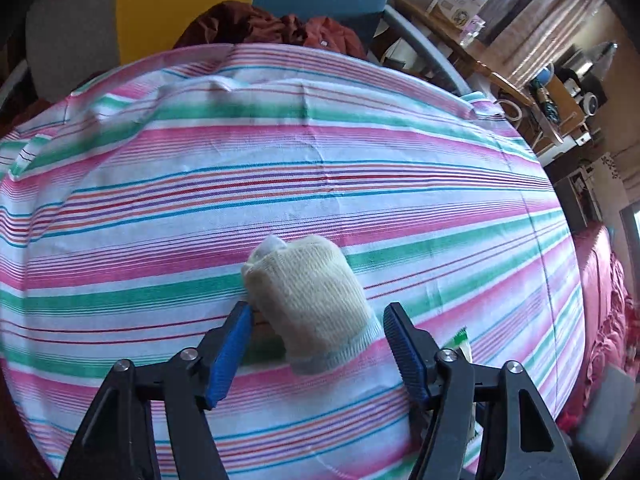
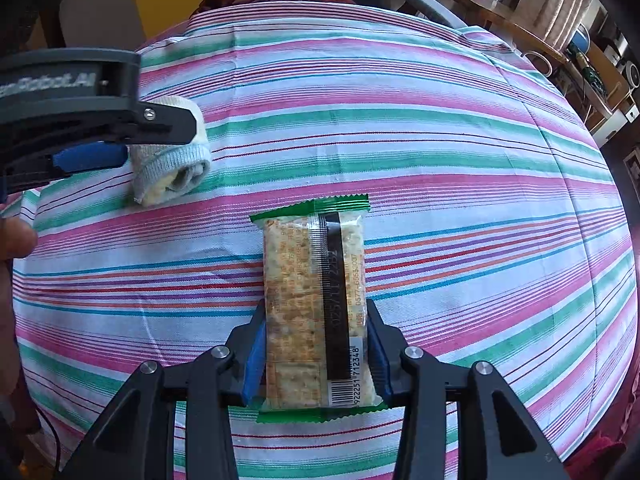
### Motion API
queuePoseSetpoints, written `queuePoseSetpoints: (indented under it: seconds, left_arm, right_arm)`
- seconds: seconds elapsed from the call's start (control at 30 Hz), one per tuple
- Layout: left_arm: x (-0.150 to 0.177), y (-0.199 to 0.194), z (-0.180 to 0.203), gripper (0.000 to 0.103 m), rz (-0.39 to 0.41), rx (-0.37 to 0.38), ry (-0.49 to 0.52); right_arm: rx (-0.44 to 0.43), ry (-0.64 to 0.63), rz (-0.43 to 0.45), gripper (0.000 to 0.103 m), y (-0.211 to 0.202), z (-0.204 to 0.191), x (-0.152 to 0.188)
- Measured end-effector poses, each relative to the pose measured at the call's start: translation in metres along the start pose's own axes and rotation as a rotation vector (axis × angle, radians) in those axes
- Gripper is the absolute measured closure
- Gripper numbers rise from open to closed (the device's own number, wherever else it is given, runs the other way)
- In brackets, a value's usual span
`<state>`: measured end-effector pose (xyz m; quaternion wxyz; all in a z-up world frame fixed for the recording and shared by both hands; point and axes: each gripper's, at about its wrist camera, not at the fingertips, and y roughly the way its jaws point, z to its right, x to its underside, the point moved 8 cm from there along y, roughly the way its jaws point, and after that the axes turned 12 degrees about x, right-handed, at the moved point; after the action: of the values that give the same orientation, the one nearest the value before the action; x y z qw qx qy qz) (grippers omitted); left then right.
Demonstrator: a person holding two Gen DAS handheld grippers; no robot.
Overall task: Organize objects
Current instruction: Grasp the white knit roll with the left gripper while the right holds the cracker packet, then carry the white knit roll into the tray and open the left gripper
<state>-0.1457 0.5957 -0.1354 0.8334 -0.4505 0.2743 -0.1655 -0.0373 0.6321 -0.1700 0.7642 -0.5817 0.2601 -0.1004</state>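
Striped cloth (image 1: 320, 184) in pink, green and white over a desk, filling most of both wrist views. Rolled cream sock (image 1: 308, 300) with a pale blue cuff lying on the cloth, between the blue pads of the left gripper (image 1: 318, 344). Jaws released: left pad just at the sock's side, right pad clear of it with a gap. No grip on the sock. Same sock seen from the right wrist, partly under the left gripper's black body, to the upper left of the cracker packet (image 2: 316, 304).

Cracker packet, clear wrapper with green crimped ends, lying lengthwise on the cloth and clenched at its near half by the right gripper (image 2: 316, 356), both pads pressed on its long sides. Sock and packet near each other but apart.

Wide bare cloth beyond both items, running to the far edge. Rumpled reddish-brown clothing (image 1: 272, 24) heaped past that edge. Right edge of the cloth dropping toward a red-covered surface (image 1: 600, 280); cluttered wooden shelves (image 1: 532, 92) farther right. Part of a hand (image 2: 14, 240) at the left border.
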Motion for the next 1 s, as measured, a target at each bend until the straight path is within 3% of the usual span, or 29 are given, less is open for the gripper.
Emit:
queuePoseSetpoints:
  seconds: [0.1, 0.2, 0.4, 0.7, 1.0]
  left_arm:
    - [-0.003, 0.011, -0.005, 0.044, 0.001, -0.034, 0.001]
    - [0.002, 0.015, -0.008, 0.05, -0.009, 0.011, -0.01]
    - [0.031, -0.008, -0.015, 0.052, 0.025, -0.054, 0.114]
    - [0.093, -0.063, -0.033, 0.053, 0.069, -0.11, 0.232]
    - [0.13, -0.159, -0.063, 0.053, 0.154, -0.063, 0.174]
  right_arm:
    - [0.002, -0.004, 0.004, 0.058, 0.0, 0.0, -0.002]
    - [0.004, -0.012, 0.012, 0.058, -0.002, 0.002, -0.002]
    - [0.005, -0.023, 0.029, 0.058, -0.006, -0.001, -0.001]
    - [0.023, -0.046, 0.064, 0.06, -0.003, 0.001, 0.001]
    - [0.051, -0.074, 0.095, 0.06, -0.005, -0.001, 0.004]
